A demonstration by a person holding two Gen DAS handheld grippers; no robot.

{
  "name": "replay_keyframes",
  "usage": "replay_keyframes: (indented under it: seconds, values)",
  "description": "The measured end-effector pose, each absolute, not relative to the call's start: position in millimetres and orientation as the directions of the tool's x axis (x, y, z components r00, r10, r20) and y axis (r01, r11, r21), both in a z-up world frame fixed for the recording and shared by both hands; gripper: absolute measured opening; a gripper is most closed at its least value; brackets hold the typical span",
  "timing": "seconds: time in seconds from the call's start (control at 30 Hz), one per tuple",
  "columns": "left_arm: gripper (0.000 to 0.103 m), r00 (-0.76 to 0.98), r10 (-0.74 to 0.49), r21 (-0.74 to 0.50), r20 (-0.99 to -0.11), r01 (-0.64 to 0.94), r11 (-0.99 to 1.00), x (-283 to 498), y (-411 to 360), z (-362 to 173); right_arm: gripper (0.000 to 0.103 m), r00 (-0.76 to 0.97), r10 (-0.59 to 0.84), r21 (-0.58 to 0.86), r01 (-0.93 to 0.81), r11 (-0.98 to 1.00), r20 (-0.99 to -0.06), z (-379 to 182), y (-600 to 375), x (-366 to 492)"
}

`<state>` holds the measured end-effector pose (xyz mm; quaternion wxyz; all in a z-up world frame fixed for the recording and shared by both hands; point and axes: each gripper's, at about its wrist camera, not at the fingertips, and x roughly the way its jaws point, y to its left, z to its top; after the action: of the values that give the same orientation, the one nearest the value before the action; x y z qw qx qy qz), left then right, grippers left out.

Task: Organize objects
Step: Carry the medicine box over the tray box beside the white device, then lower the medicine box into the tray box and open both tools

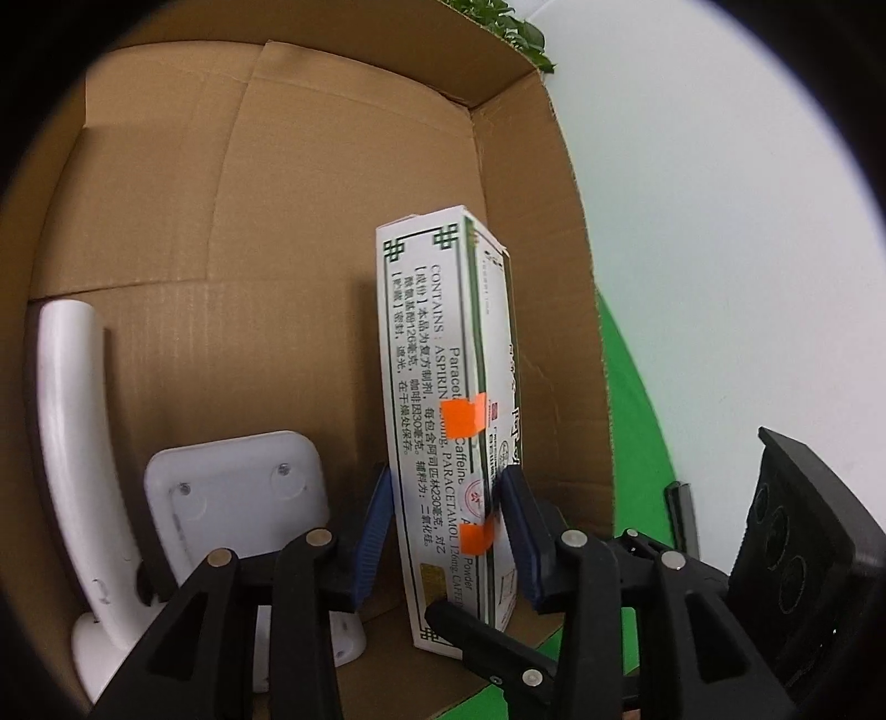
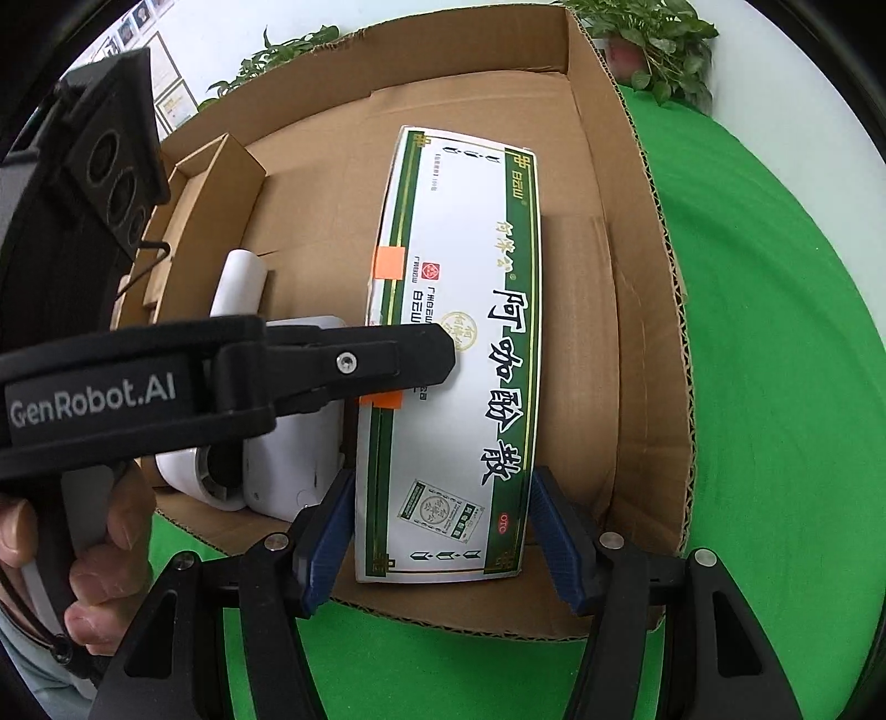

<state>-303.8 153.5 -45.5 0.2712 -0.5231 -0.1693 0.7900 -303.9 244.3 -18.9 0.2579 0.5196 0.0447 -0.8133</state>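
Observation:
A white and green medicine box (image 1: 443,421) with orange stickers stands on its long edge inside an open cardboard box (image 1: 221,232). My left gripper (image 1: 446,523) has its blue pads on both sides of the medicine box, shut on it. In the right wrist view the medicine box (image 2: 465,354) shows its broad printed face, and my right gripper (image 2: 440,531) straddles its near end with pads at both edges. The left gripper's finger (image 2: 354,360) reaches across the medicine box from the left.
A white curved-handle device (image 1: 72,443) and a white square unit (image 1: 238,498) lie in the carton's left part; both show in the right wrist view (image 2: 288,448). A small cardboard insert (image 2: 205,221) sits at the carton's far left. A green cloth (image 2: 775,387) covers the table; plants (image 2: 653,44) stand behind.

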Motion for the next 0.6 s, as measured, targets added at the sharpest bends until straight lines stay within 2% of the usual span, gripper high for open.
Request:
replay_keyframes:
  seconds: [0.1,0.17,0.27,0.33,0.53,0.6]
  values:
    - [0.038,-0.312,0.576,-0.514,-0.756,-0.261,-0.817,-297.8,148.5,-31.7,0.059,-0.334,-0.374,0.192,0.468,-0.863,-0.865,-17.3,241.2,-299.3]
    - [0.036,-0.384,0.525,-0.457,-0.760,-0.261,-0.851,-288.6,135.6,-14.2,0.059,-0.334,-0.372,0.193,0.462,-0.865,-0.866,-17.1,239.0,-297.3]
    - [0.037,-0.446,0.531,-0.464,-0.721,-0.259,-0.847,-271.2,111.8,7.5,0.060,-0.340,-0.348,0.174,0.450,-0.876,-0.874,-19.4,236.3,-297.4]
    - [0.037,-0.513,0.494,-0.419,-0.701,-0.264,-0.869,-250.7,93.7,23.0,0.060,-0.345,-0.329,0.156,0.444,-0.882,-0.879,-21.4,233.9,-297.8]
    - [0.039,-0.621,0.374,-0.322,-0.688,-0.201,-0.925,-203.3,43.6,30.6,0.064,-0.289,-0.349,0.166,0.508,-0.845,-0.891,-27.5,223.1,-289.3]
    - [0.039,-0.643,0.333,-0.294,-0.689,-0.172,-0.940,-203.0,28.8,29.4,0.068,-0.324,-0.336,0.135,0.511,-0.849,-0.884,-24.8,223.8,-284.4]
